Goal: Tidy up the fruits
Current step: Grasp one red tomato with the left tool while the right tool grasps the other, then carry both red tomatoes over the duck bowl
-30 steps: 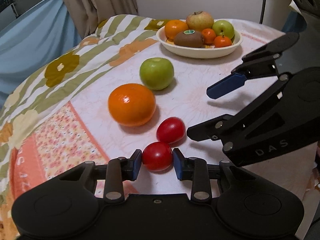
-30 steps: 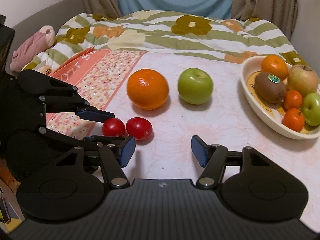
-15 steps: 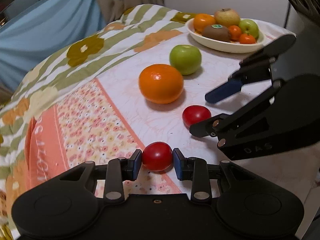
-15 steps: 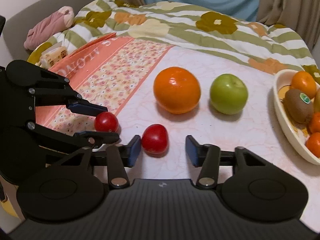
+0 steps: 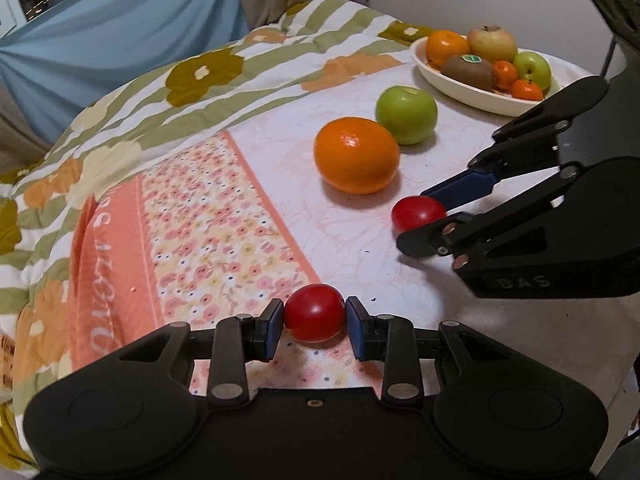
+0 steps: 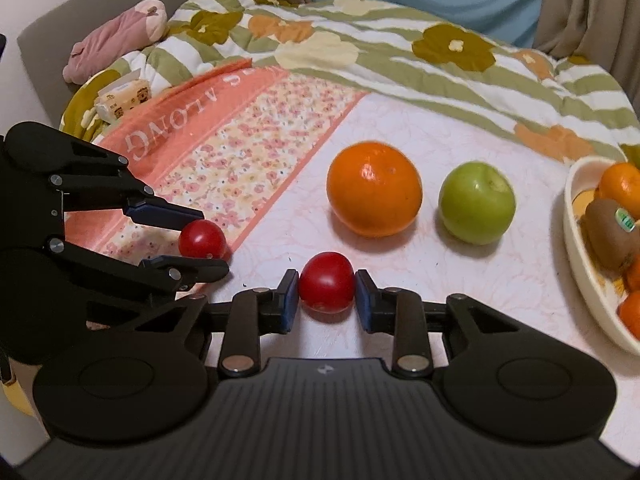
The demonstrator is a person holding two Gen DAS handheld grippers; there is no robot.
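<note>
sofa (image 6: 36, 32) and pink bundle (image 6: 116, 36): right view only.

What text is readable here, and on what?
"DAS" – raised letters on the right claw's black body.
"ALONG" – white letters, upside down, on the quilt's orange band; the start is cut off.
Kiwi sticker – too small to read.
Tissue pack print – too blurred.

Your left gripper (image 5: 314, 322) is clamped on a tomato (image 5: 314, 312), angled downward. Your right gripper (image 6: 326, 294) is likewise closed on another tomato (image 6: 326, 287), angled downward.
</note>
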